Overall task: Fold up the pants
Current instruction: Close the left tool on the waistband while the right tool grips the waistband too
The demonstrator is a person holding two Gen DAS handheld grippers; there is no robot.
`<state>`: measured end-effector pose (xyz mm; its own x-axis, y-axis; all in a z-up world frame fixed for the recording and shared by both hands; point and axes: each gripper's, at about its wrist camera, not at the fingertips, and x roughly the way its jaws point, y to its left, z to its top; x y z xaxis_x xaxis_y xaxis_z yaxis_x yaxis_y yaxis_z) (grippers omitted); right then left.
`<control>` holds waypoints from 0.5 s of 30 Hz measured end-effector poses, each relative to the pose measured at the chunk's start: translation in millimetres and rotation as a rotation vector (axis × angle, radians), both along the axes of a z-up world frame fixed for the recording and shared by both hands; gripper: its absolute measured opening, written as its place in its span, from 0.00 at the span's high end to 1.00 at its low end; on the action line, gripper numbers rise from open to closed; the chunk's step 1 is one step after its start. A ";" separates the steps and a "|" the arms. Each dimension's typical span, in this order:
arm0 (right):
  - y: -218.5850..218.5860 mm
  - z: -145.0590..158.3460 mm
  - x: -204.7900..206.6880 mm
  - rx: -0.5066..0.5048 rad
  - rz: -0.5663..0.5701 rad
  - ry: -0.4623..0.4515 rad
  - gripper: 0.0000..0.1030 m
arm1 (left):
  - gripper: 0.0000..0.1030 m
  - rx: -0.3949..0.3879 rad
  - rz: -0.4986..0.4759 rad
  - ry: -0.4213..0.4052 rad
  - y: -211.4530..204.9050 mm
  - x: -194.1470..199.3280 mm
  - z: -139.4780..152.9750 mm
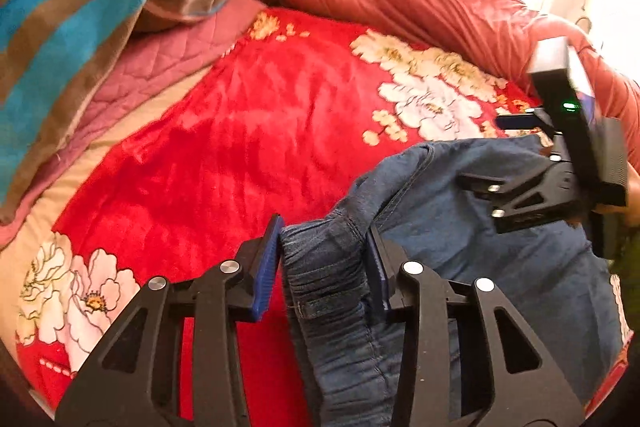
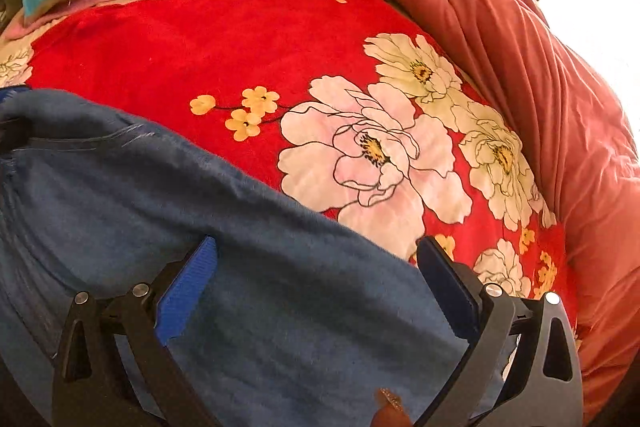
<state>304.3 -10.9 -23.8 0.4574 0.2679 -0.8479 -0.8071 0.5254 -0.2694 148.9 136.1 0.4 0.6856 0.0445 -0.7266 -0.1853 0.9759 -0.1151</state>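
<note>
Blue denim pants (image 1: 460, 227) lie on a red floral blanket (image 1: 240, 131). In the left wrist view, the gathered elastic waistband (image 1: 324, 267) stands bunched up between the blue pads of my left gripper (image 1: 322, 271), which is shut on it. My right gripper (image 1: 492, 199) shows at the right over the pants' far part, seen from the side. In the right wrist view the right gripper (image 2: 318, 287) stands wide open above the flat blue cloth of the pants (image 2: 240, 227), its pads (image 2: 188, 287) apart with nothing pinched.
A rolled rust-red quilt (image 2: 540, 107) runs along the right side of the bed. A striped teal and brown blanket (image 1: 80, 7) and a pink quilted cover (image 1: 152, 67) are piled at the far left. A fingertip (image 2: 390, 413) shows at the bottom edge.
</note>
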 end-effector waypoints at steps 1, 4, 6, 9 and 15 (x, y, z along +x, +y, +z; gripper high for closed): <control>1.2 0.0 0.9 0.004 0.001 0.004 0.04 | 0.70 0.007 -0.003 -0.008 -1.8 -0.8 1.8; 7.7 0.9 3.6 0.022 0.013 0.018 0.04 | 0.71 0.035 -0.013 -0.034 -7.4 -5.3 6.7; 12.9 -0.2 3.4 0.027 0.036 0.021 0.07 | 0.70 0.047 -0.020 -0.047 -10.3 -7.9 9.3; 21.0 -3.3 -0.8 0.026 0.086 0.025 0.32 | 0.70 0.057 -0.028 -0.062 -14.1 -12.5 11.6; 24.7 -6.8 -20.3 0.043 0.165 0.059 0.80 | 0.71 0.043 -0.013 -0.054 -7.7 -16.3 7.7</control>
